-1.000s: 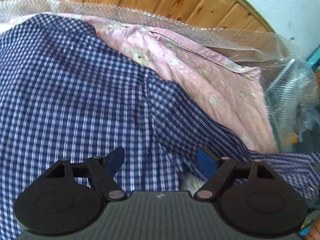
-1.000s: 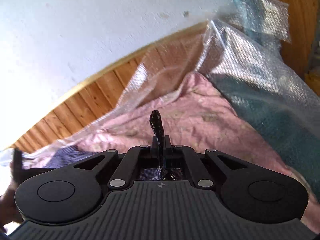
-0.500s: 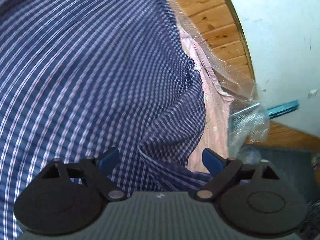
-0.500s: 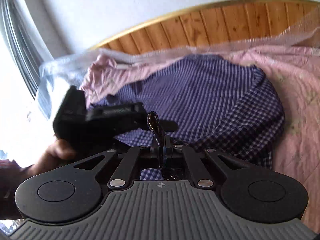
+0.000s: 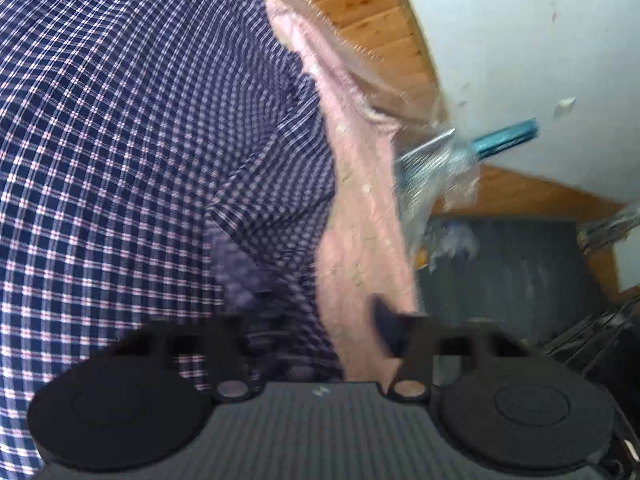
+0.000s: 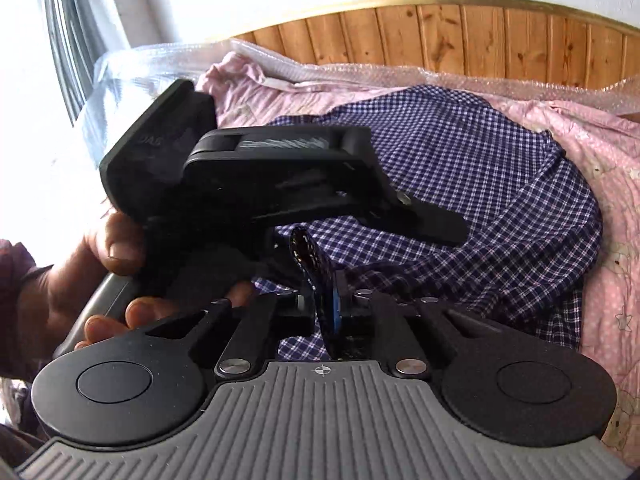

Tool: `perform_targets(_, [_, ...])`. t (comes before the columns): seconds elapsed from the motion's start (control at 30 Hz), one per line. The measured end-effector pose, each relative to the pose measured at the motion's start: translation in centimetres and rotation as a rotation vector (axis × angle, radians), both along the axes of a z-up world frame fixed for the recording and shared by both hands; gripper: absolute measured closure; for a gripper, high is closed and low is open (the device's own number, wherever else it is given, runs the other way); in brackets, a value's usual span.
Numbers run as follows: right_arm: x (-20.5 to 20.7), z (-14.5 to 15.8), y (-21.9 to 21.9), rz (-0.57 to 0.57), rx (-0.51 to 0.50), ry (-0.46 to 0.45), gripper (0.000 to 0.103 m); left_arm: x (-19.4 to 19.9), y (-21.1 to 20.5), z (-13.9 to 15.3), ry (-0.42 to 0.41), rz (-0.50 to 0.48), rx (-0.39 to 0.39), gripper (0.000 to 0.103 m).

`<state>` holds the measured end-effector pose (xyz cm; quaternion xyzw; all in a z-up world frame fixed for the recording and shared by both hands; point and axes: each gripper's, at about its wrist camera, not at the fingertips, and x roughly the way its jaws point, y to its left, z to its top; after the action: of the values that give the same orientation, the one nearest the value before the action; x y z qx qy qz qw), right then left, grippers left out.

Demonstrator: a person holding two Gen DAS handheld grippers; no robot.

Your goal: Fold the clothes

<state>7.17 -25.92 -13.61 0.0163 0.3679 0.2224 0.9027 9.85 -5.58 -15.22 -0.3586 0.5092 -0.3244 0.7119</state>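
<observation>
A navy checked shirt lies spread on a pink bedspread. My right gripper is shut on a dark fold of the shirt, at its near edge. My left gripper is open, low over the shirt, with its fingers astride the shirt's right edge where it meets the pink spread. In the right wrist view the left gripper's body and the hand holding it sit just left of and above my right fingers.
A wooden headboard runs behind the bed, with bubble wrap along its top edge. A window is at the left. Beyond the bed's edge, the left wrist view shows a dark floor mat and white wall.
My left gripper has swung right across the shirt to its edge, staying open. My right gripper stays shut on the cloth; the left gripper has come much closer to it.
</observation>
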Motion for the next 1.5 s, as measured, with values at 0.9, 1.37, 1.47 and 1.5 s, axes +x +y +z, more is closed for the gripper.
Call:
perform_targets(0.9, [-12.3,-8.0,-15.2,-0.561,0.002,0.214,0.054,-2.1,-0.9,1.9,-0.159,-0.072,0.475,0.098])
perform_targets(1.37, [-13.1,-6.7,-12.2,-0.528,-0.116,0.153,0.038,3.1,12.1,7.1,-0.152,0.247,0.490,0.098])
perform_targets(1.47, [-13.0,-7.0,-12.1,-0.521,-0.142,0.169,0.073,4.9,12.1,7.9,-0.179,0.253,0.512,0.098])
perform_targets(1.5, [-13.0,-7.0,-11.9,-0.509,-0.158,0.175,0.096,5.4,11.9,8.5,-0.192,0.247,0.519,0.098])
